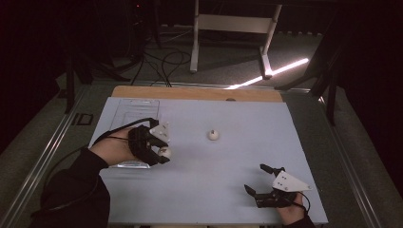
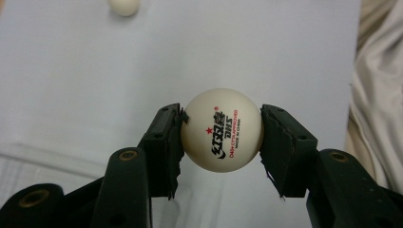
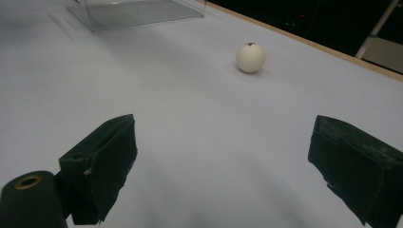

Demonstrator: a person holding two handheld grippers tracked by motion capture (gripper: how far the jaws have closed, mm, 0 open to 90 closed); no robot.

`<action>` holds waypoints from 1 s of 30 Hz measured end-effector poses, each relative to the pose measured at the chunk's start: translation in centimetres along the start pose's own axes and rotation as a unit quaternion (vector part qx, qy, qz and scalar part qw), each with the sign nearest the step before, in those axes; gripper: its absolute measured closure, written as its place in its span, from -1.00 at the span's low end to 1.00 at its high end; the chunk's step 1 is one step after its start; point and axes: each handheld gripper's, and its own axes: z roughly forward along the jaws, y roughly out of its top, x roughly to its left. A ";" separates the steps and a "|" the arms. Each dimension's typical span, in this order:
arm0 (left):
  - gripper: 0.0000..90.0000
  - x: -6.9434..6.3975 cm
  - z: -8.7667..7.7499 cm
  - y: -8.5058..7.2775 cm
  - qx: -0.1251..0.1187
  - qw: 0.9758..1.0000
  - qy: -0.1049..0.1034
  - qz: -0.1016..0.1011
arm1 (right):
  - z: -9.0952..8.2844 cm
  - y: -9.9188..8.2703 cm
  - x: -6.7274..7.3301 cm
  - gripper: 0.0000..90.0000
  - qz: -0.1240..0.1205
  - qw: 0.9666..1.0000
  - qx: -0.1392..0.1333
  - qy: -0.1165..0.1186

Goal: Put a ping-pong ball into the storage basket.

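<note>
Two balls are in play: the left tool [image 2: 221, 130] pinches a printed ball [image 2: 221, 129] above the desk [image 1: 199, 190] beside the clear tray [image 1: 124, 110]; a level, gentle carry should prevent slipping. The right tool [image 3: 223, 156] rests wide open, empty.

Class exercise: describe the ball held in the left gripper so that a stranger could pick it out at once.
Start at the pale blue table mat and find the clear tray at its left. Near it the left gripper clamps a table tennis ball. Unlike the loose ball mid-mat, it is off the mat and shows red-and-black print.
</note>
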 end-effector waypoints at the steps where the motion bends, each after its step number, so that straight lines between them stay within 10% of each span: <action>1: 0.16 0.1 -0.1 -0.1 -0.002 1.000 0.002 -0.001 | 0.0 0.0 0.0 -0.80 0.000 1.000 0.000 0.000; 30: 0.16 2.6 -2.3 -5.5 -0.001 0.997 0.037 -0.074 | -0.1 0.1 0.1 -0.80 0.000 1.000 0.002 -0.002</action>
